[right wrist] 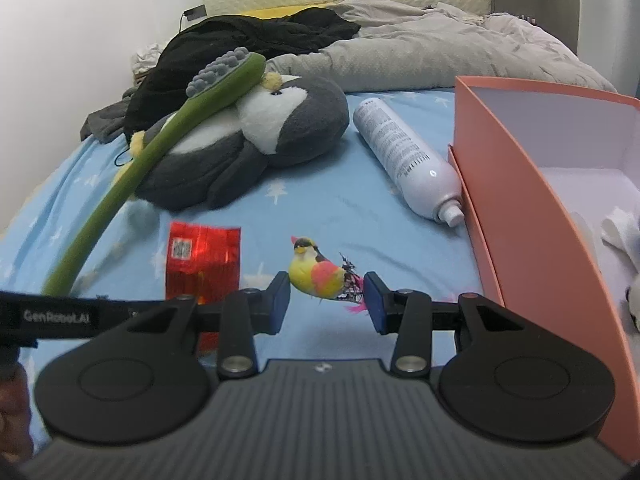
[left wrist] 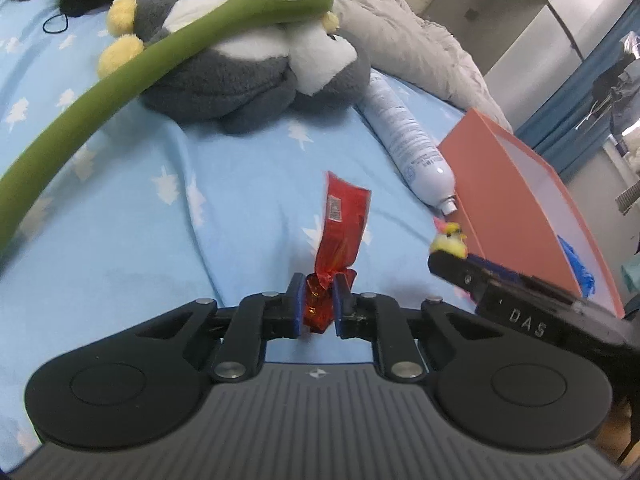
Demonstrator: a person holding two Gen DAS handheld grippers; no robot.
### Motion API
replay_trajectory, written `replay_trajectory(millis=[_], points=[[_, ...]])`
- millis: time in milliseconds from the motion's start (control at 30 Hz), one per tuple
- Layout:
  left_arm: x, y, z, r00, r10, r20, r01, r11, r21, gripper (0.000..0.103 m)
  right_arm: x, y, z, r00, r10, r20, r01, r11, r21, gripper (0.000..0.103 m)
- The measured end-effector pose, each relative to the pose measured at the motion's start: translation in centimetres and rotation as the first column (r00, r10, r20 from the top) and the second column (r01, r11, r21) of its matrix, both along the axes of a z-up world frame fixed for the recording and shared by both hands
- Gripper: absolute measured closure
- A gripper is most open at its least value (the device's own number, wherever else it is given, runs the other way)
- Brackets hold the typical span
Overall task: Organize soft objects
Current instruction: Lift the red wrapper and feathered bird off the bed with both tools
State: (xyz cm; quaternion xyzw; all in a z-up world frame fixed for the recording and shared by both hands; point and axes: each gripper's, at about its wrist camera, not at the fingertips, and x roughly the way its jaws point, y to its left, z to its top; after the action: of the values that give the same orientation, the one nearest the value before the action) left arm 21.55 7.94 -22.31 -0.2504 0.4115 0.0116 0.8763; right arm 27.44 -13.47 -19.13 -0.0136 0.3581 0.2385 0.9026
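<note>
Left gripper (left wrist: 317,300): blue pads pinched on the twisted end of one red foil wrapper (left wrist: 340,232); crinkly, glossy, raised off the sheet.
Right gripper (right wrist: 327,300): pads clamp one small toy bird (right wrist: 318,276) by breast and tail; fuzzy yellow-orange body, pink tail feathers, clear of the sheet.
Bed sheet (right wrist: 320,208): light blue cotton, white tree print, wrinkled.
Plush penguin (right wrist: 256,140): one, grey-and-white fleece, yellow feet, toward the headboard edge.
Massage stick (right wrist: 160,140): one, curved green handle, grey nubbed head resting on the penguin.
Spray can (right wrist: 404,156): one, white cylinder, lying against the box.
Box (right wrist: 516,184): one, orange card, open, right edge of bed.
</note>
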Motion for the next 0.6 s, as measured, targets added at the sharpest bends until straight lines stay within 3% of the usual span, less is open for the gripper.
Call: replay_trajectory(millis=[367,600], points=[[-1.5,-1.3,0.4,0.999,-0.021,-0.042,0.024,0.998,0.058,0.088,-3.1,-1.4,-1.3,0.998,-0.005,-0.059,0.006,1.000,0.018,0.073],[-2.7,-1.3,1.1,0.998,-0.024,-0.066,0.026,0.999,0.034,0.089,-4.2,-2.1,-1.5,0.998,0.006,-0.068,-0.003,0.999,0.032,0.073]])
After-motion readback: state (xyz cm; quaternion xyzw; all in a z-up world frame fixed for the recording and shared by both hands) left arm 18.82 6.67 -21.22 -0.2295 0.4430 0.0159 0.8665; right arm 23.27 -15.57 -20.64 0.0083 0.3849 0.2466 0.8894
